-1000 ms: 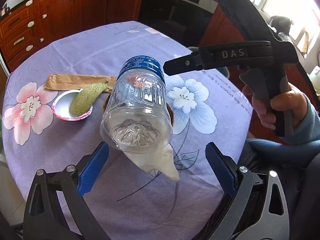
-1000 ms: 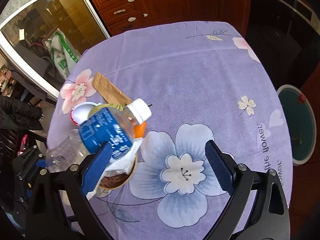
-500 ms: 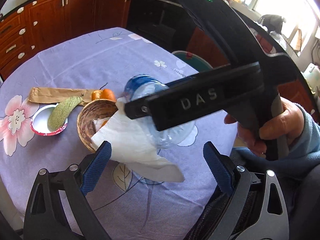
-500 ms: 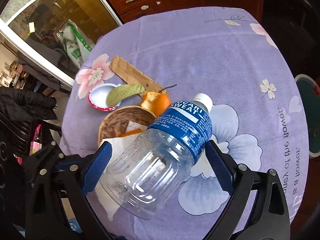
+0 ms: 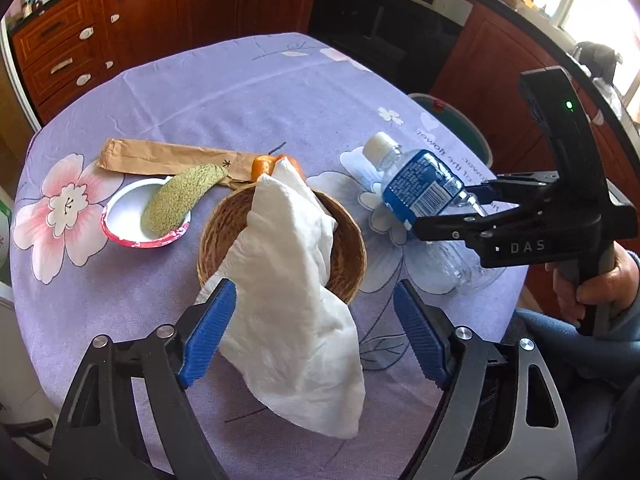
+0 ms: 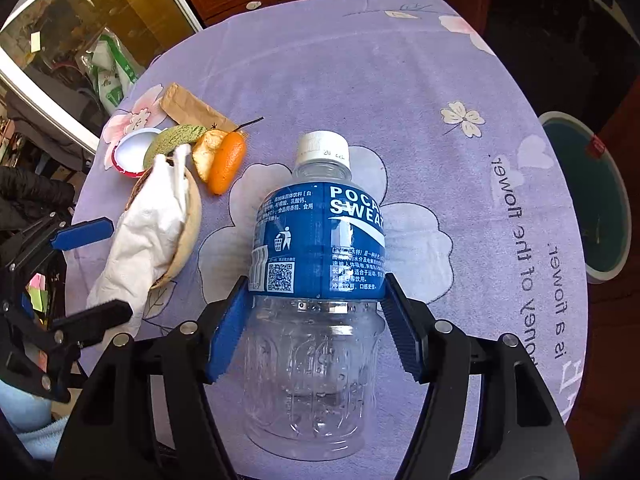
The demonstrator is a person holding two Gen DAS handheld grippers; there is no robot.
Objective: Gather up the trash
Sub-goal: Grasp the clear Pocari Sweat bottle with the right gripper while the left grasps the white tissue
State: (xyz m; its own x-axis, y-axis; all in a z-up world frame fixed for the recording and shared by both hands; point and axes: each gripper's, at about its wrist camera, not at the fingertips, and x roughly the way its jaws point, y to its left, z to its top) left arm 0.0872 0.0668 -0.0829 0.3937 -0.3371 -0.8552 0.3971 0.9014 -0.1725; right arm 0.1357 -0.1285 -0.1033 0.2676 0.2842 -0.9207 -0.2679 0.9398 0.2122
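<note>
1. my right gripper [image 6: 316, 328] has the empty plastic bottle [image 6: 320, 264] lying between its jaws, cap pointing away from me. the blue pads sit against the bottle's sides just under the blue label, and the jaws are closing on it.
2. the bottle lies on its side on the purple flowered table [image 6: 400, 80], over a large pale blue flower print.
3. my left gripper [image 5: 316, 332] has its jaws closing too, with the crumpled white tissue [image 5: 292, 300] between them. the left pad touches the tissue's edge; the right pad stands clear of it, so nothing is clamped.
4. the tissue drapes out of the woven brown bowl [image 5: 348, 248] and down over its near rim toward my left jaws.
5. just behind the bowl lies an orange peel [image 6: 224, 160].
6. left of the bowl is a white lid with a red rim [image 5: 124, 220], a green rind piece [image 5: 180, 200] resting on it.
7. behind those lies a flat brown paper bag [image 5: 160, 160].
8. beyond the table's far right edge stands a round bin [image 6: 592, 200] on the floor.
</note>
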